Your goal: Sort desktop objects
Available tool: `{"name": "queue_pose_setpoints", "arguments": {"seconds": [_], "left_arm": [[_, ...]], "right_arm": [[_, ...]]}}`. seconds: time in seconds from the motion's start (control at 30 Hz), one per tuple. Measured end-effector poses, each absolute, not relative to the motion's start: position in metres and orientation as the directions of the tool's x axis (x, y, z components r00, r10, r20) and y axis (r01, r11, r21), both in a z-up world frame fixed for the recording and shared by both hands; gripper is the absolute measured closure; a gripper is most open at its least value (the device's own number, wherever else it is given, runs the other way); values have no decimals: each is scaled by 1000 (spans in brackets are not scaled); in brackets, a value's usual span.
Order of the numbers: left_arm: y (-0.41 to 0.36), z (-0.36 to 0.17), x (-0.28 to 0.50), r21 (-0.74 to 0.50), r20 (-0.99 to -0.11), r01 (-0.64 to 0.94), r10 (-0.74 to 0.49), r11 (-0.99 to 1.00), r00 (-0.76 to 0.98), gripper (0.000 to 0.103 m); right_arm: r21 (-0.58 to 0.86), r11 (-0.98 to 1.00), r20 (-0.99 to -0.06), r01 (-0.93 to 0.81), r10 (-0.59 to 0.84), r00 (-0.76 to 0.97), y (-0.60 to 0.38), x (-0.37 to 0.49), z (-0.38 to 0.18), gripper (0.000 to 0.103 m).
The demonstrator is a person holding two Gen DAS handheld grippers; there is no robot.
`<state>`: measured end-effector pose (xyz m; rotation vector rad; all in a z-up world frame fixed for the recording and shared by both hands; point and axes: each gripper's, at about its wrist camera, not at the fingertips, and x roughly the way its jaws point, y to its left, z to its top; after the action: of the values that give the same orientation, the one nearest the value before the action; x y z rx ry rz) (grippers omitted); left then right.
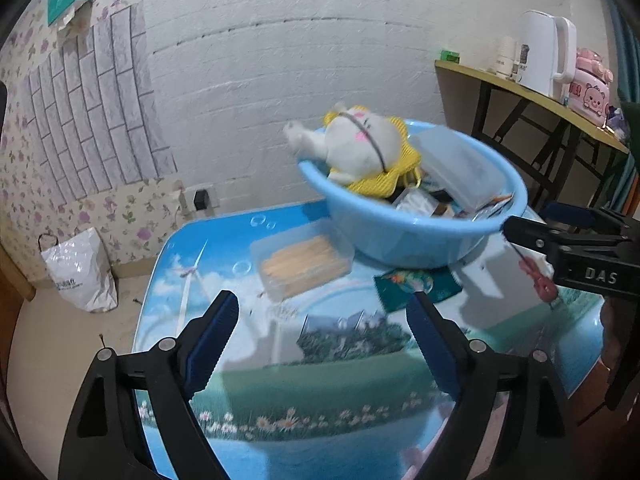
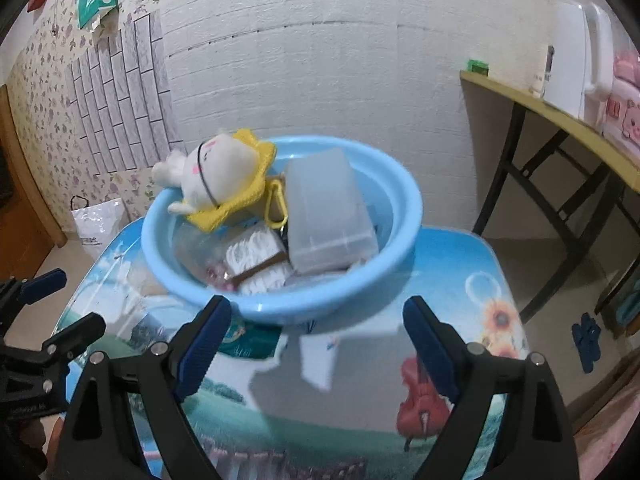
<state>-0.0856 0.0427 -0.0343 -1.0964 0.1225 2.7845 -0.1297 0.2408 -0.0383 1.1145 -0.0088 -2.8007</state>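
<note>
Sorting looks well advanced to me, though not finished. Going left to right on the desk: on its far left part a clear lidded box of tan sticks sits just beside the blue basin, not in it. Next, a dark green packet lies partly under the basin's near edge, and to the right of it I see a white card or sheet flat on the desk; blur keeps me from naming it better. The red violin near the right edge reads to me as part of the printed desk cover, not a loose thing.

The basin itself stands on the far part of the desk and is already loaded: a white plush toy on a yellow mesh piece leans over its far left rim, white bundles lie in the middle, and a frosted plastic box is propped on the right.

My left gripper hovers over the near left of the desk, jaws spread, nothing between them. My right gripper faces the basin's near rim, jaws likewise spread and empty.

By my judgement, the stick box, the packet and the white sheet are what remains.
</note>
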Motion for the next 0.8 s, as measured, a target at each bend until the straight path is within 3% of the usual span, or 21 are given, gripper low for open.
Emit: {"name": "queue_pose_setpoints", "arguments": {"seconds": [0.8], "left_arm": [[9, -74, -92, -5, -749, -112, 78, -994, -658, 16]], "right_arm": [[209, -972, -776, 107, -232, -587, 198, -133, -94, 14]]}}
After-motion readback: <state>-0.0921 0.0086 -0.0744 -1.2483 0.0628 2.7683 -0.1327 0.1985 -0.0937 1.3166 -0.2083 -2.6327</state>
